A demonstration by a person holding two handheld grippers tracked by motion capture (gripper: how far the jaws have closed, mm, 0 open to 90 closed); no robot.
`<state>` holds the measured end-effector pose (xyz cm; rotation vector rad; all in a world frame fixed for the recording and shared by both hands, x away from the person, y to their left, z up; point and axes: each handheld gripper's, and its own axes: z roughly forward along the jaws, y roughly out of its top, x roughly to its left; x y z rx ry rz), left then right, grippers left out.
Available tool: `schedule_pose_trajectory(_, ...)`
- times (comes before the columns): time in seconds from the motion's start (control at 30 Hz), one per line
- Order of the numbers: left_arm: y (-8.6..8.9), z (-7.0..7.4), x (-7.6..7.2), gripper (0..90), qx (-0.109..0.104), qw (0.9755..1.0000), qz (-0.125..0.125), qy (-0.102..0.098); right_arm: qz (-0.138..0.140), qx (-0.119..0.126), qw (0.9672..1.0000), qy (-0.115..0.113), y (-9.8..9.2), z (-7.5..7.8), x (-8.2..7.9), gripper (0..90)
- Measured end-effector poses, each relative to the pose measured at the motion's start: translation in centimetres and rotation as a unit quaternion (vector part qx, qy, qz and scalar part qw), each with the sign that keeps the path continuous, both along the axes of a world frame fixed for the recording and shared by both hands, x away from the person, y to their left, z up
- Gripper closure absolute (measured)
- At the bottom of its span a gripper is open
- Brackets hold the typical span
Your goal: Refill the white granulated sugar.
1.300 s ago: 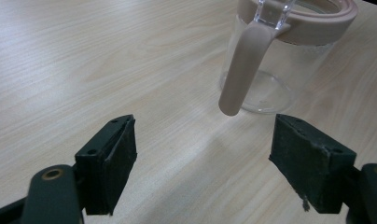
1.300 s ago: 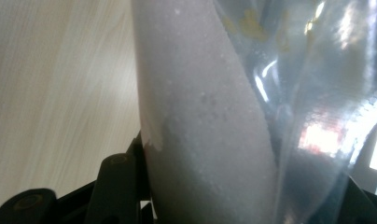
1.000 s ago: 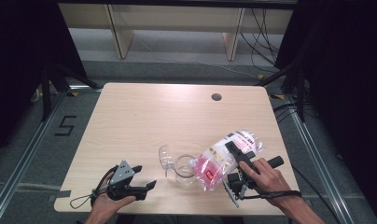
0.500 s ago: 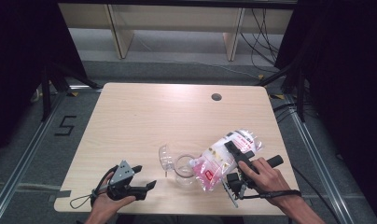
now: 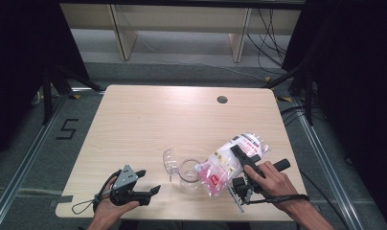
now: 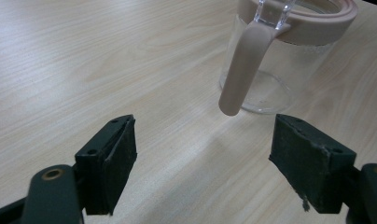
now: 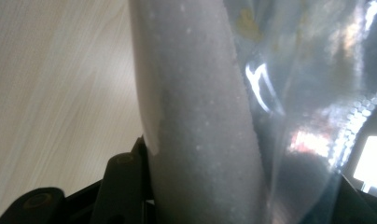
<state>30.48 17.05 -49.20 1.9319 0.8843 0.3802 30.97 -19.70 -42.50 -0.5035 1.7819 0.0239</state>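
A clear glass jar with a pale pink rim (image 5: 188,171) is stood upright near the front edge of the light wooden worktop (image 5: 148,120), about halfway along it. Its clear lid (image 5: 170,160) is swung open to the left, so the mouth is left free, most likely for filling.

A clear plastic bag with a pink label (image 5: 230,160) is held by the right hand-held gripper (image 5: 238,154) near the front right corner. The jaws are closed on the bag, as is seen in the right gripper view, where the plastic (image 7: 252,107) is pressed between them. The bag is tilted with its low end just beside the jar, perhaps so that what is inside can be tipped in. Whether the bag is touching the jar cannot be told.

The left hand-held gripper (image 5: 148,184) is kept near the front left corner, with its jaws wide and nothing between them. It is pointed at the jar (image 6: 289,56), apart from it, maybe to steady it.
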Motion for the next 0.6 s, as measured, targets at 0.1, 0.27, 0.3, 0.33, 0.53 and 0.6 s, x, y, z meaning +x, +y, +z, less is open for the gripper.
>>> schedule_pose_trajectory(0.1, -0.02, 0.0, -0.01, 22.0, 0.0, 1.0, 0.0, 0.0, 0.014, -0.015, 0.9997, -0.009, 0.12, 0.4, 0.12, 55.0)
schedule_pose_trajectory(0.27, -0.02, 0.0, -0.01, 22.0, 0.0, 1.0, 0.0, 0.0, 0.01, -0.021, 0.9997, -0.005, 0.13, 0.52, 0.18, 55.3)
schedule_pose_trajectory(0.3, -0.02, 0.0, -0.01, 22.0, 0.0, 1.0, 0.0, 0.0, 0.007, -0.018, 0.9998, -0.003, 0.08, 0.46, 0.17, 55.3)
schedule_pose_trajectory(0.33, -0.02, -0.01, -0.01, 22.1, 0.0, 1.0, 0.0, 0.0, -0.003, -0.019, 0.9998, 0.001, 0.05, 0.45, 0.08, 55.3)
schedule_pose_trajectory(0.53, 0.0, 0.0, -0.02, 22.0, 0.0, 1.0, 0.001, 0.0, 0.013, -0.029, 0.9995, -0.002, 0.35, 0.67, 0.27, 55.6)
schedule_pose_trajectory(0.6, -0.06, -0.01, -0.05, 22.0, -0.004, 1.0, 0.002, 0.001, 0.017, -0.031, 0.9994, -0.007, 0.39, 0.71, 0.32, 55.7)
